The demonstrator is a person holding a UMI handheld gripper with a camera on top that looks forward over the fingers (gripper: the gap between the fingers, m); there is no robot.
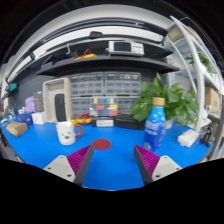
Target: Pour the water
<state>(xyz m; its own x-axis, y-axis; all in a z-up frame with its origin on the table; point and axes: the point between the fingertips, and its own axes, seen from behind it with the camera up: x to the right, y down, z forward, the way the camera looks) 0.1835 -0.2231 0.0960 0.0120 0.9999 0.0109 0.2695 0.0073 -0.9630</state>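
A clear water bottle [154, 127] with a blue label and blue cap stands upright on the blue table [115, 165], beyond my right finger. A white mug [66, 133] with a handle on its right stands beyond my left finger. Between them, straight ahead of the fingers, lies a small red round coaster [102, 144]. My gripper [112, 163] is open, its magenta pads [78, 160] spread wide with only bare blue table between them. It is well short of both the bottle and the mug.
A green leafy plant [170, 100] rises behind the bottle. A white box [188, 139] lies right of it. At the left are a cardboard box [16, 128] and a white appliance [57, 100]. Shelves and a drawer cabinet [100, 95] line the back.
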